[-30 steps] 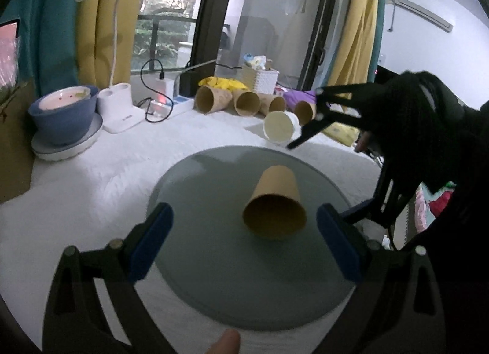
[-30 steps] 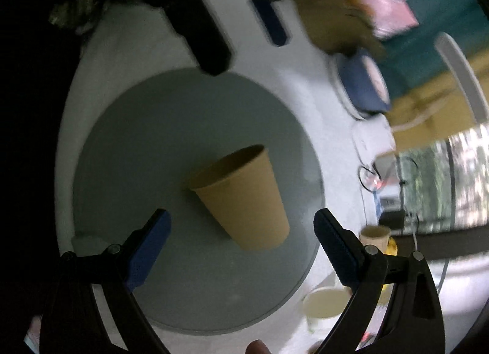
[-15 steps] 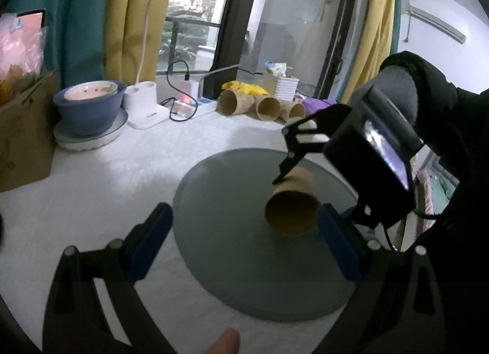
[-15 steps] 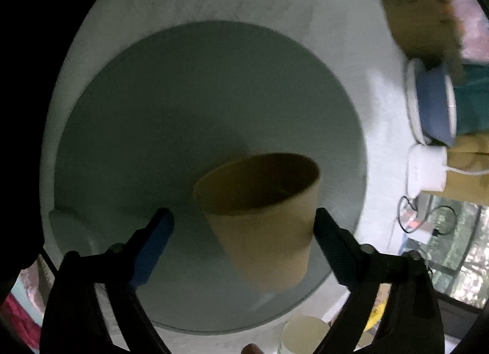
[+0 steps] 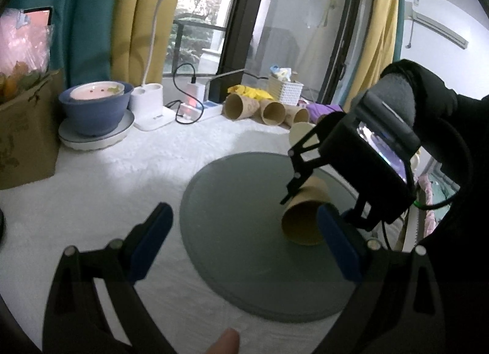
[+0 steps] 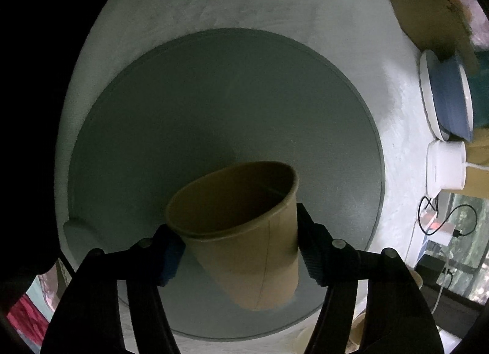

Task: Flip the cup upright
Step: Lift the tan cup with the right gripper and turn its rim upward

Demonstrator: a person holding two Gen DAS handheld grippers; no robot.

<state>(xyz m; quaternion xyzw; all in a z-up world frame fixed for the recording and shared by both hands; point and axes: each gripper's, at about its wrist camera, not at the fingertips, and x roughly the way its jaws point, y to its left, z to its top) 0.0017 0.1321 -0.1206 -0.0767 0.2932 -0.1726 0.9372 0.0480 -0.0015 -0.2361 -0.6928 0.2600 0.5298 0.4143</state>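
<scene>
White fuzzy tabletop (image 5: 101,177) by a window, round grey mat (image 5: 244,231) on it, clutter along the back: blue bowl (image 5: 94,106), white desk lamp (image 5: 152,48), power strip (image 5: 195,106), spare paper cups (image 5: 253,109) lying on their sides at 12 o'clock.

Brown paper cup (image 6: 244,231) lies on its side on the mat, toward the mat's 3 o'clock edge in the left wrist view, mouth facing the left camera. Right tongs (image 6: 241,244) are pinching the cup across its body just under the rim, one finger pad (image 6: 171,253) on each side; wall looks slightly squashed. Left tongs (image 5: 244,244) spread wide, holding nothing, hovering near the mat's 6 o'clock, cup off to their 2 o'clock.

Step in hand: grasp looks made, flip not yet done; base seems to be resting on the mat. Next move probably calls for a small lift, then a wrist roll to bring the mouth up, then set the base flat on the mat. Thin paper, so light squeeze or it buckles.

Room: mat is bare apart from the cup, plenty of space toward 9 o'clock. Mat edge and tabletop edge are near at 3 o'clock, so better to set down inward. Left tongs are near and should stay clear of the swing.
</scene>
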